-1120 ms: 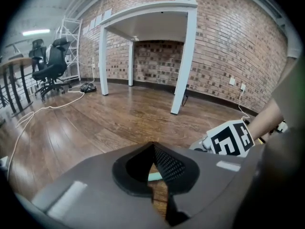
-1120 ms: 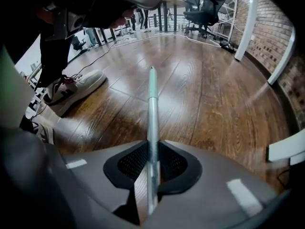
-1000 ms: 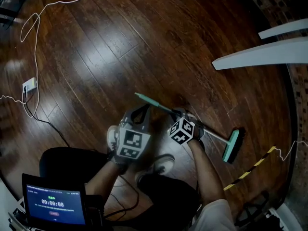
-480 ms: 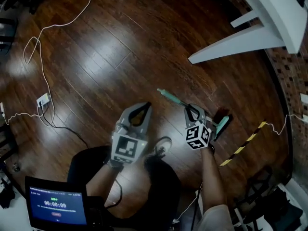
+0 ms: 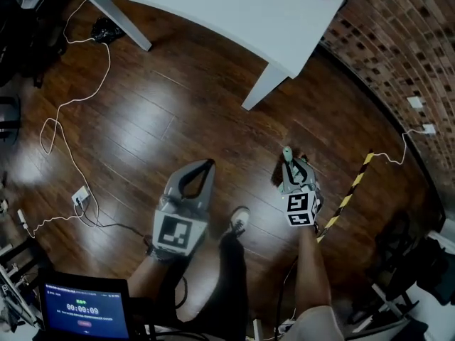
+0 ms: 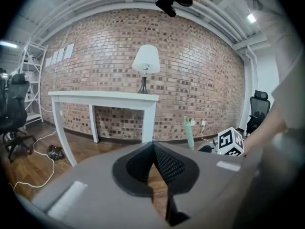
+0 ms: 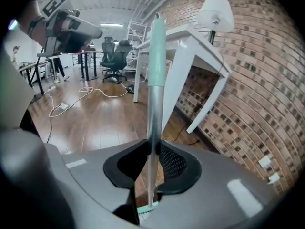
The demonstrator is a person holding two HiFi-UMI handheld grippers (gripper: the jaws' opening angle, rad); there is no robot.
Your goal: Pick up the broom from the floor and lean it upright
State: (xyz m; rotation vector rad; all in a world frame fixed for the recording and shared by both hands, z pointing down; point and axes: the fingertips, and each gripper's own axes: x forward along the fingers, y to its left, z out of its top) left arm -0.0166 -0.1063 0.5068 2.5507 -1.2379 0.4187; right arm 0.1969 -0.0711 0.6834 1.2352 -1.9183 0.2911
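The broom (image 5: 287,153), flat before, is standing upright, teal grip up. The right gripper (image 5: 293,172) is pinching it; the left gripper (image 5: 209,165) is pressing shut, empty.

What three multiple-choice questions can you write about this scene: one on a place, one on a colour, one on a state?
1. Where does the lamp stand?
A) on the floor
B) on the white table
C) on a chair

2. What colour is the top of the broom handle?
A) red
B) yellow
C) pale green

3. What does the left gripper hold?
A) nothing
B) the broom
C) a cable

Answers:
1. B, its base sits on the tabletop.
2. C, the sleeve above the metal shaft is pale green.
3. A, its jaws meet with nothing between, while the right gripper clamps the broom.
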